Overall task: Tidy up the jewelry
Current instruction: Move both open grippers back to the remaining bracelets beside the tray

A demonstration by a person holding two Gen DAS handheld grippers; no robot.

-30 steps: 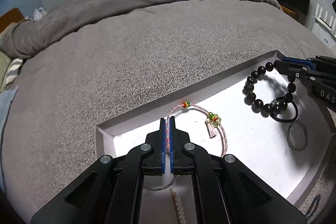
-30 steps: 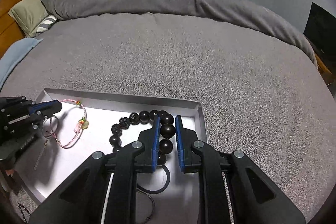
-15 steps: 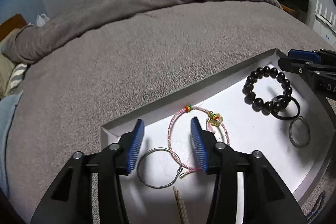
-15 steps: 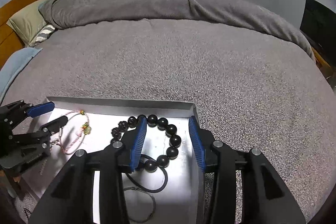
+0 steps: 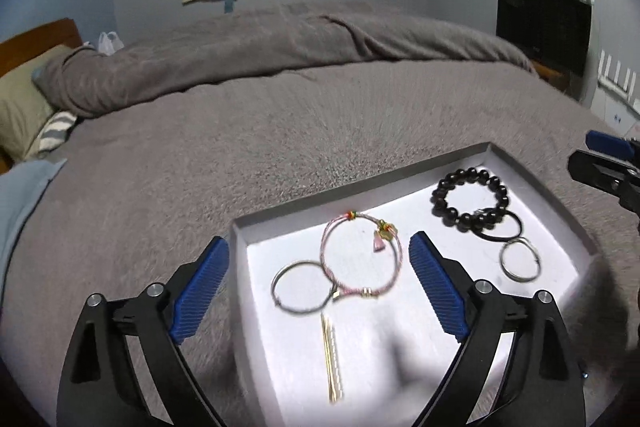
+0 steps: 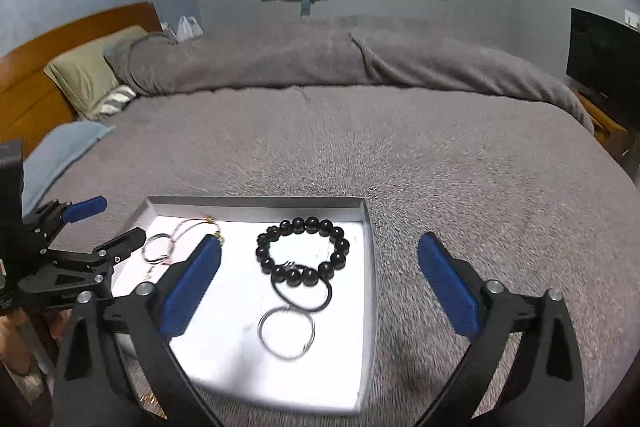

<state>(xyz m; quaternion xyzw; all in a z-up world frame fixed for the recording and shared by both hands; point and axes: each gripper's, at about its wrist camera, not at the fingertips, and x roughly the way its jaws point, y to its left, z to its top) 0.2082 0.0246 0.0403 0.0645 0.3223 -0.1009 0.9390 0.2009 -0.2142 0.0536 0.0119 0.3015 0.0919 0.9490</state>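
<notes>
**Jewelry tray on the bed, both tongs spread**

A shallow white tray (image 5: 240,239) rests on the grey bed cover (image 5: 280,131). Inside lie a pink cord bracelet (image 5: 362,259) overlapping a silver ring (image 5: 300,287), a gold hairpin (image 5: 333,359), a black bead bracelet (image 6: 304,251) touching a black hair tie (image 6: 302,293), and a second silver ring (image 6: 286,335). The left tongs (image 5: 320,287) and the right tongs (image 6: 320,291) hover above the tray, jaws wide apart, gripping nothing.
</notes>
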